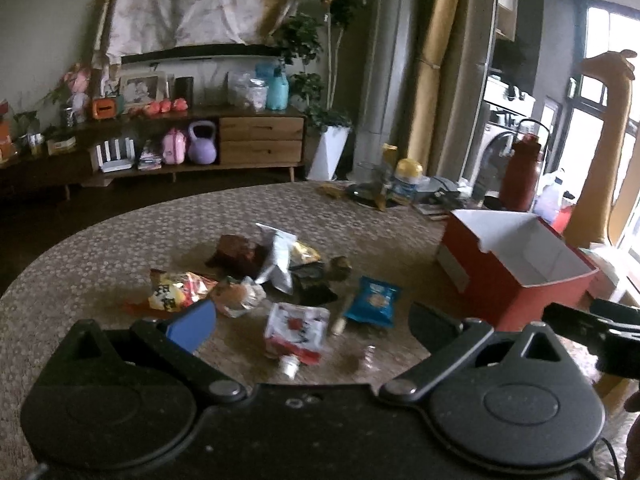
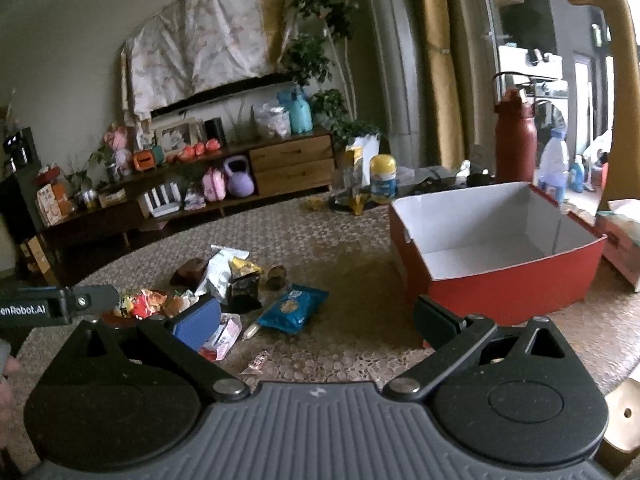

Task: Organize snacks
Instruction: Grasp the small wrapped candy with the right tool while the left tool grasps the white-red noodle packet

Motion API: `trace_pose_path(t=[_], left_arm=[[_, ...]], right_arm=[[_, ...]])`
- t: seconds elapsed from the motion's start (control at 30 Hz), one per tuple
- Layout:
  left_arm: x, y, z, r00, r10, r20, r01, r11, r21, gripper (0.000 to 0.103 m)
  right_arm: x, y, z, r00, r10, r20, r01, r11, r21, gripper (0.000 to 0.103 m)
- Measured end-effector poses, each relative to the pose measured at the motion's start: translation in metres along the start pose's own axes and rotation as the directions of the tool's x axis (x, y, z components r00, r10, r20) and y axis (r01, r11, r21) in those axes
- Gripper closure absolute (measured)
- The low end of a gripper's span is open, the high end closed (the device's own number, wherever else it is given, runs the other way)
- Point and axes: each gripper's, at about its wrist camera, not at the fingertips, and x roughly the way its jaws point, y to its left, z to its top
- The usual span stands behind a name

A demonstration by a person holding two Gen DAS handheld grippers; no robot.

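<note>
Several snack packets lie in a loose pile mid-table: a blue cookie bag [image 1: 374, 300] [image 2: 294, 306], a white-and-red pouch [image 1: 296, 330], a silver bag [image 1: 278, 258] [image 2: 219, 270], a red-yellow bag [image 1: 176, 290] [image 2: 142, 302], a dark brown packet [image 1: 236, 252]. An empty red box with a white inside [image 1: 520, 264] [image 2: 500, 248] stands to the right. My left gripper [image 1: 310, 320] is open and empty, just in front of the pile. My right gripper [image 2: 316, 316] is open and empty, between pile and box.
The round patterned table [image 1: 120, 248] also carries a red thermos [image 1: 522, 172], a yellow-capped jar [image 2: 383, 178], a water bottle [image 2: 554, 166] and clutter at its far side. A small candy wrapper [image 2: 258, 360] lies near me. A wooden sideboard [image 1: 260, 140] stands behind.
</note>
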Motion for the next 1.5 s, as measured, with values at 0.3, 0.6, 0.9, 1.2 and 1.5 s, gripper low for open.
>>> trace_pose_path(t=[0.3,0.6,0.9,1.2,1.5], left_arm=[[0.044,0.029,-0.001,1.000,0.020,-0.023,-0.020,1.000,-0.015,0.000],[0.091,0.033,-0.012,0.997,0.007,-0.079,-0.006,1.000,0.001,0.001],[0.147,0.023,-0.024,0.986,-0.022,-0.167,0.035,0.996,0.080,0.009],[0.178,0.017,-0.028,0.971,-0.047,-0.234,0.077,0.990,0.120,0.017],[0.196,0.017,-0.034,0.959,-0.038,-0.280,0.077,0.989,0.128,0.032]], right_arm=[[0.055,-0.004,0.012,0.998,0.009,-0.057,-0.011,0.999,-0.032,0.000],[0.111,0.002,0.000,0.984,0.037,-0.174,-0.044,0.998,-0.036,0.000],[0.150,0.035,-0.034,0.953,0.079,-0.294,-0.122,0.983,-0.133,0.009],[0.184,0.051,-0.044,0.936,0.079,-0.343,-0.146,0.974,-0.174,0.040],[0.200,0.057,-0.048,0.920,0.086,-0.383,-0.153,0.977,-0.146,0.062]])
